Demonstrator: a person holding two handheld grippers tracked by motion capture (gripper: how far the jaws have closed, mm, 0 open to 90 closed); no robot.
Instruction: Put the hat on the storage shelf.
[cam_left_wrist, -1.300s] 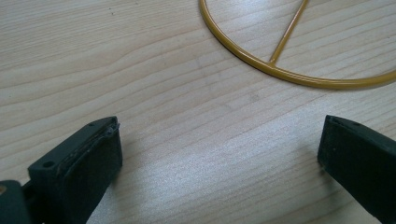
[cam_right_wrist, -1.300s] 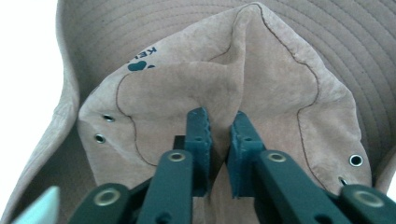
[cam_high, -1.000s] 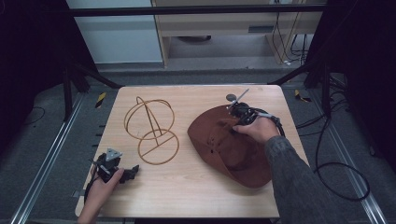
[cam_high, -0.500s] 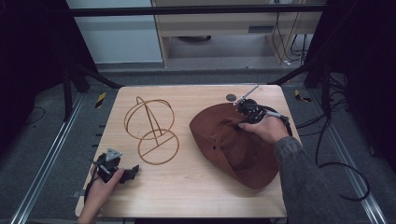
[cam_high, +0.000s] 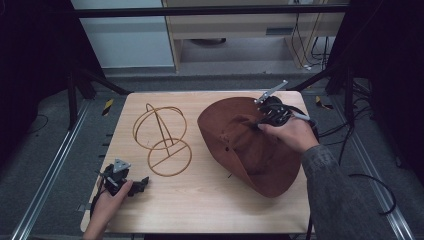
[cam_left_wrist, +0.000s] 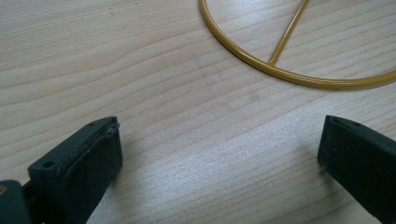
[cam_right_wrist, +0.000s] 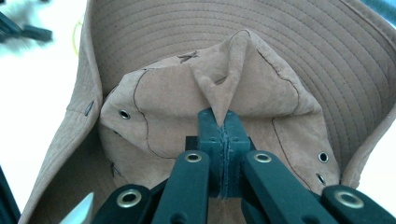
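One brown hat (cam_high: 250, 145) pinched in right hand-held gripper (cam_high: 261, 120); one wire stand (cam_high: 162, 137); left hand-held gripper (cam_high: 142, 183) spread.

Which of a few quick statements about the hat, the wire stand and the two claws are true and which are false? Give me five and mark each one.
1. The right claw pinches a fold of the brown hat at its crown. True.
2. The hat sits on the gold wire stand. False: the stand is bare, and the hat is beside it, on the side of the right claw.
3. The left claw is open over bare wooden table. True.
4. The left claw grips the stand's base ring. False: the ring lies ahead of its jaws, untouched.
5. The hat has small metal eyelets in the crown. True.
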